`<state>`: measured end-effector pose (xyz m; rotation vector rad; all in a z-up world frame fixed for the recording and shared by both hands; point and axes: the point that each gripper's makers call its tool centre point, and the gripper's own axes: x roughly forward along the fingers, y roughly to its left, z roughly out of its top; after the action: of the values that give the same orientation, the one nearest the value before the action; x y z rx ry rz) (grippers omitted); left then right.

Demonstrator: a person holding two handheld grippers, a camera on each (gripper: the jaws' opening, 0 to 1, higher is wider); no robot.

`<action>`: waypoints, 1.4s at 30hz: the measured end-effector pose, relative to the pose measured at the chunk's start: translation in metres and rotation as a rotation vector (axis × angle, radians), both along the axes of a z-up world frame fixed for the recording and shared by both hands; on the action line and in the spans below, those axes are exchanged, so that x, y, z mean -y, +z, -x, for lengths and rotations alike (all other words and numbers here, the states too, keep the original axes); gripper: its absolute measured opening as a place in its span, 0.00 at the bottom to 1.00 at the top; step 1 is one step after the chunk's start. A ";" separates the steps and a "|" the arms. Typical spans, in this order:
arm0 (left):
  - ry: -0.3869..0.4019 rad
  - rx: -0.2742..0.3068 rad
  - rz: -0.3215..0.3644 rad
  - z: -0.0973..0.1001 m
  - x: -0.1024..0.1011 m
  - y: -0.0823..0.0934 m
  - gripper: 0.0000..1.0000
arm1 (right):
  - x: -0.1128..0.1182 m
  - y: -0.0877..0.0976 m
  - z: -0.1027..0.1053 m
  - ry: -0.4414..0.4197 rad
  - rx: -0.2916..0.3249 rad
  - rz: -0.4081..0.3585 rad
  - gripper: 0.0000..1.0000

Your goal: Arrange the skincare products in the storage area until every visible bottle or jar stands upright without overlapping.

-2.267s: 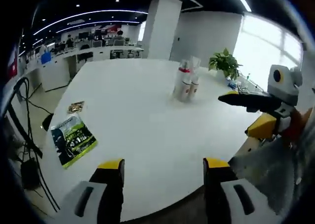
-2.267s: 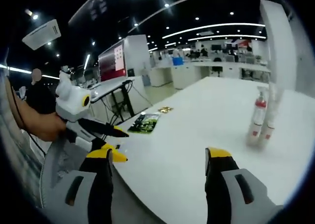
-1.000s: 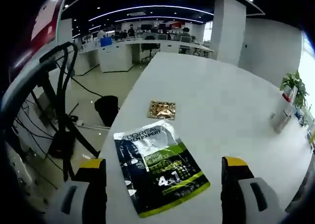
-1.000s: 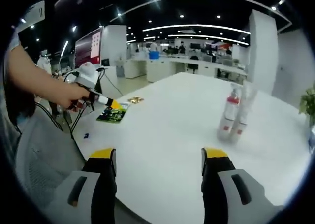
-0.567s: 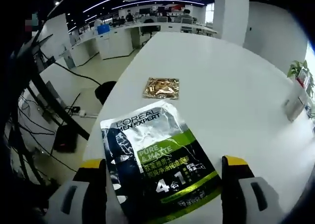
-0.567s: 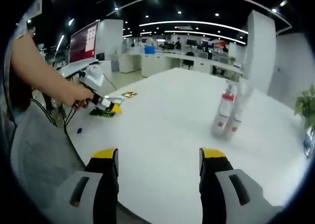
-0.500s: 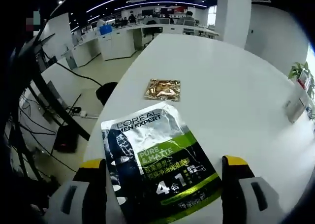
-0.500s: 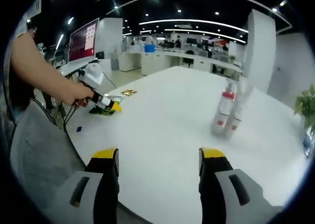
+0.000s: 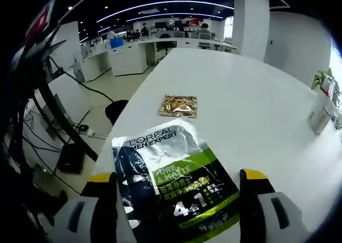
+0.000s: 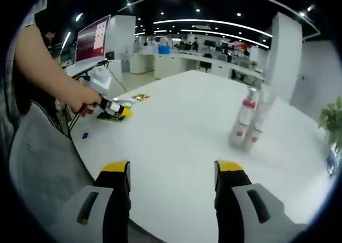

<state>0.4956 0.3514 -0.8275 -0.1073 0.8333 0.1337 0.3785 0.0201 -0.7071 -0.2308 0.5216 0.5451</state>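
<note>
The left gripper (image 9: pixel 176 187), jaws spread, straddles the sachet (image 9: pixel 173 181) at the table (image 9: pixel 256 104) edge, apparently about to grasp it; closing comes next. The right gripper (image 10: pixel 171 179) hangs open, bottles (image 10: pixel 247 126) upright mid-table.

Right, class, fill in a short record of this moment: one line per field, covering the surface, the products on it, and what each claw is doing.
surface: white table
flat items: green-and-black sachet, small gold packet beyond it
upright items: two bottles side by side, one with a red band
left claw: open, jaws either side of the sachet's near end
right claw: open, over bare table, holding nothing
background: potted plant at the table's far edge
</note>
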 end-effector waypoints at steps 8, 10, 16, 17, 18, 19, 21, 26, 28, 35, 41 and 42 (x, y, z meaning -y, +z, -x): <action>-0.112 -0.009 0.007 0.002 0.002 0.005 0.71 | 0.003 0.005 -0.001 -0.013 0.024 -0.006 0.58; -0.141 -0.024 0.009 0.001 0.007 0.006 0.63 | 0.004 0.004 -0.001 -0.008 0.025 0.010 0.55; -0.170 -0.048 0.015 0.004 0.006 0.005 0.52 | 0.002 0.005 0.002 0.018 0.041 0.033 0.53; -0.187 -0.039 0.009 0.003 0.005 0.009 0.50 | 0.001 0.004 0.003 0.023 0.041 0.039 0.53; -0.187 -0.045 0.010 0.004 0.003 0.010 0.48 | 0.001 0.005 0.003 0.026 0.044 0.044 0.53; -0.184 -0.057 0.016 0.006 0.004 0.010 0.47 | 0.001 0.005 0.002 0.028 0.047 0.046 0.53; -0.195 -0.064 0.017 0.006 0.004 0.008 0.45 | 0.001 0.005 0.002 0.029 0.047 0.048 0.52; -0.225 -0.078 0.024 0.012 0.006 0.004 0.27 | 0.002 0.004 0.002 0.031 0.045 0.055 0.51; -0.250 -0.068 0.031 0.012 0.006 0.003 0.24 | 0.001 0.003 0.002 0.034 0.043 0.056 0.51; -0.249 -0.089 0.141 0.019 0.018 0.006 0.14 | 0.002 0.003 0.002 0.031 0.046 0.068 0.49; -0.245 -0.001 0.279 0.033 0.042 0.033 0.07 | 0.001 0.005 0.003 0.044 0.054 0.067 0.47; -0.248 0.011 0.294 0.034 0.045 0.037 0.07 | 0.000 0.004 0.004 0.045 0.048 0.059 0.46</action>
<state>0.4616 0.3063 -0.7907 -0.2787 0.8446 -0.2236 0.3741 0.0201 -0.7029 -0.3120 0.4877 0.5674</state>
